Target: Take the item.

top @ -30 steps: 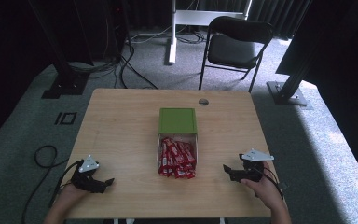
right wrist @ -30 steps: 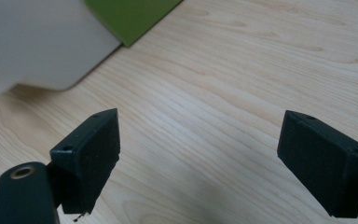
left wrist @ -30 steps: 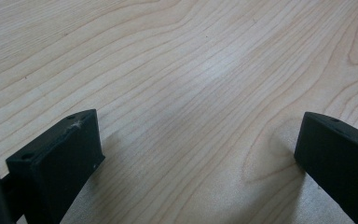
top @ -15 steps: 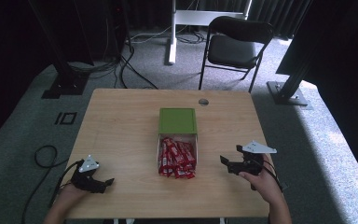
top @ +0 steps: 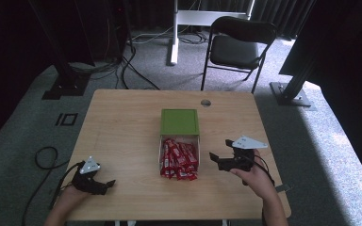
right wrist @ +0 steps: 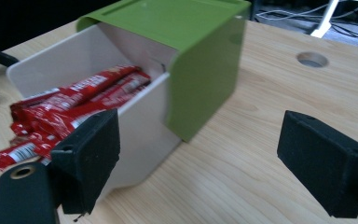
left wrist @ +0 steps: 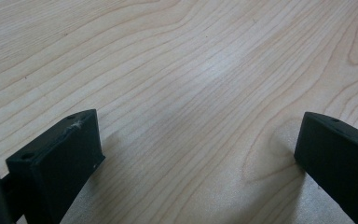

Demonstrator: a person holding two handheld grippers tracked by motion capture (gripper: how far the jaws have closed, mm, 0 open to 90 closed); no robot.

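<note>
A green box (top: pixel 180 121) stands mid-table, and a white drawer (top: pixel 160 147) juts from it toward me. Several red wrapped bars (top: pixel 179 157) fill the drawer and spill over its front. My right gripper (top: pixel 220 149) is held open just right of the drawer, apart from it. The right gripper view looks along my right gripper (right wrist: pixel 205 154) at the green box (right wrist: pixel 191 42), the drawer's white wall (right wrist: pixel 140 126) and the red bars (right wrist: pixel 70 102). My left gripper (top: pixel 102 182) rests open near the front left edge. In its own view, my left gripper (left wrist: pixel 200 135) spans only bare wood.
The wooden table (top: pixel 122 127) has a round cable hole (top: pixel 206 102) behind the box, seen too as the hole (right wrist: pixel 312 59). A black folding chair (top: pixel 238 44) stands beyond the far edge. Cables and stand bases lie on the carpet.
My right gripper has moved forward and left, closer to the drawer's right side. The left gripper, box and bars have stayed put.
</note>
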